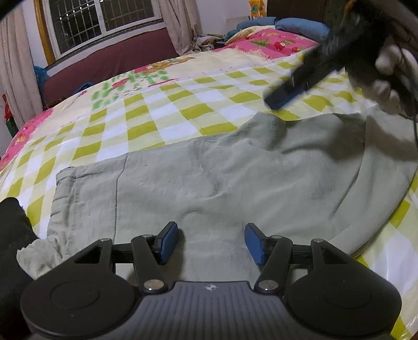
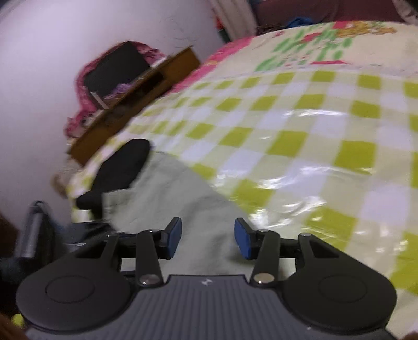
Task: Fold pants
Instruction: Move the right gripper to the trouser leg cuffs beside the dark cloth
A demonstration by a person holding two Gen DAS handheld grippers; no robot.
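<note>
Bedroom scene, bed [image 1: 146,115] covered in a green-checked sheet, with the pale green pants [image 1: 209,167] spread flat on it. Left gripper [image 1: 211,242] hangs over them, fingers apart and empty. Right gripper [image 2: 207,238] likewise, nothing clamped.

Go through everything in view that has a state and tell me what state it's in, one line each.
pants: lying flat on the bed, wrinkled, nothing gripping them
left gripper: open, empty, above the pants
right gripper: open, empty, above the pants' edge
bedspread: spread out under the pants
curtains: drawn aside from the window
</note>
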